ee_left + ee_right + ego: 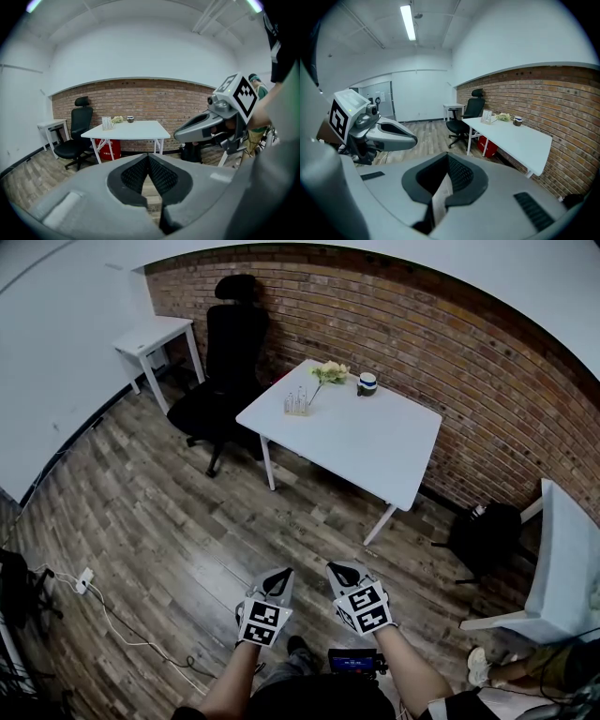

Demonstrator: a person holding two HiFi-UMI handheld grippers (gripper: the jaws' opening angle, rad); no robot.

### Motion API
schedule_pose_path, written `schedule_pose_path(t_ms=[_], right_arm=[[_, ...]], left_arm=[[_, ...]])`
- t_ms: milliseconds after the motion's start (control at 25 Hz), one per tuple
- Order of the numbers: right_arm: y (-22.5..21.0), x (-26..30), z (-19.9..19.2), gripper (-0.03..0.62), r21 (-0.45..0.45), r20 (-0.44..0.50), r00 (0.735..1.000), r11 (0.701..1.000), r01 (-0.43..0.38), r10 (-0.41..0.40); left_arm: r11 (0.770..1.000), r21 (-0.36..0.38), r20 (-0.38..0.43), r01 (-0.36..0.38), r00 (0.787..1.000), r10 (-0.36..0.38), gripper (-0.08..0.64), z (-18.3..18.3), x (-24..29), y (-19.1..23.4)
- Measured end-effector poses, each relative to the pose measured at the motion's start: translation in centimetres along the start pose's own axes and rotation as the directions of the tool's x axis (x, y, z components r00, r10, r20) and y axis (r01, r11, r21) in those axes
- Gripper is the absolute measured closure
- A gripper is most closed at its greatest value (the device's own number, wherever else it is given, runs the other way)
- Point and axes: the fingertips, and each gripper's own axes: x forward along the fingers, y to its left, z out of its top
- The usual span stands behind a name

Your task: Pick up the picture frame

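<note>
The picture frame is a small clear upright stand near the far left corner of the white table. It also shows small in the left gripper view and in the right gripper view. Both grippers hang side by side over the wooden floor, well short of the table. My left gripper is shut with nothing between its pads. My right gripper is shut and empty too.
A yellow flower bunch and a dark cup sit behind the frame. A black office chair stands left of the table, by a small white side table. A black bag and another white table are at right; cables lie on the floor.
</note>
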Motion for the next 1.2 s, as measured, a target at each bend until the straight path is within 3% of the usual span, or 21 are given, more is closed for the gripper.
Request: schedule_pose_path(t_ms=[640, 1200], right_arm=[[-3.5, 9.1, 3.1, 0.583, 0.038, -0.013, 1.000, 0.999, -0.019, 0.019], [-15.9, 20.2, 10.0, 0.583, 0.078, -0.005, 0.999, 0.996, -0.040, 0.041]], left_arm=[[0.999, -0.043, -0.040, 0.010, 0.999, -0.012, 0.548, -0.1, 6.3, 7.3], [1.000, -0.030, -0.072, 0.001, 0.997, -0.003, 0.548, 6.6, 19.6, 16.4]])
